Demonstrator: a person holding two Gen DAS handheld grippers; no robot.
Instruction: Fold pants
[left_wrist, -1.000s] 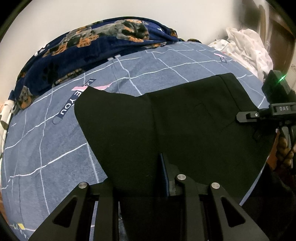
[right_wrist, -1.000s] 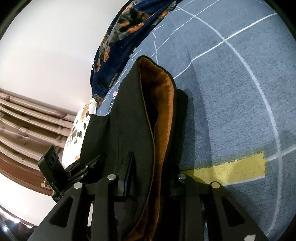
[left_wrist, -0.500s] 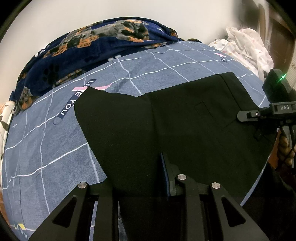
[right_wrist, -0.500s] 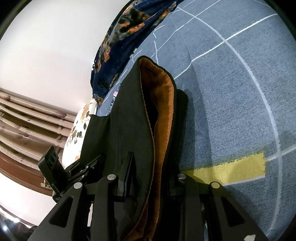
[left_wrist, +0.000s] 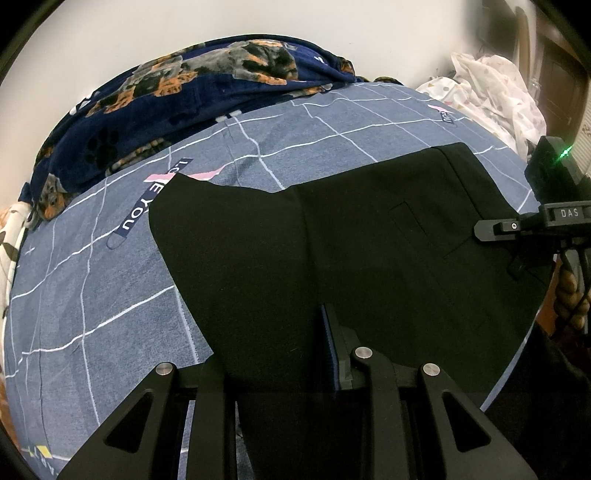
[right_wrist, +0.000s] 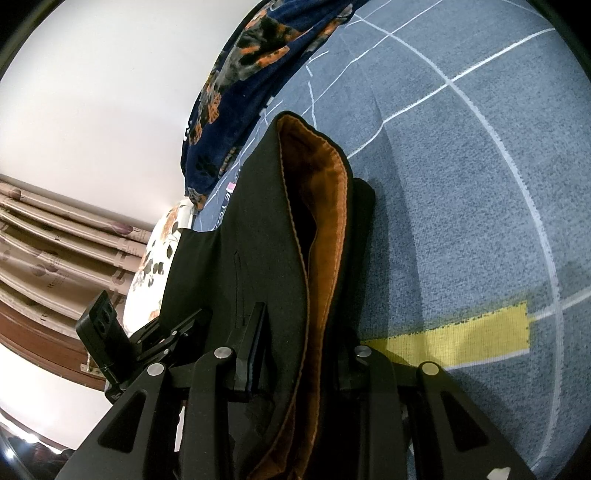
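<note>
Black pants (left_wrist: 332, 258) lie spread on the blue bed sheet (left_wrist: 92, 295), folded over, with a brown-orange lining (right_wrist: 325, 221) showing at the waistband in the right wrist view. My left gripper (left_wrist: 280, 354) is shut on the near edge of the pants. My right gripper (right_wrist: 295, 354) is shut on the waistband end; it also shows in the left wrist view (left_wrist: 517, 236) at the right edge of the pants. The left gripper shows in the right wrist view (right_wrist: 147, 343).
A navy dog-print blanket (left_wrist: 184, 92) lies bunched at the far side of the bed. White clothes (left_wrist: 495, 85) are piled at the far right. The bed's edge runs close on the right. Curtains (right_wrist: 55, 240) hang at the left in the right wrist view.
</note>
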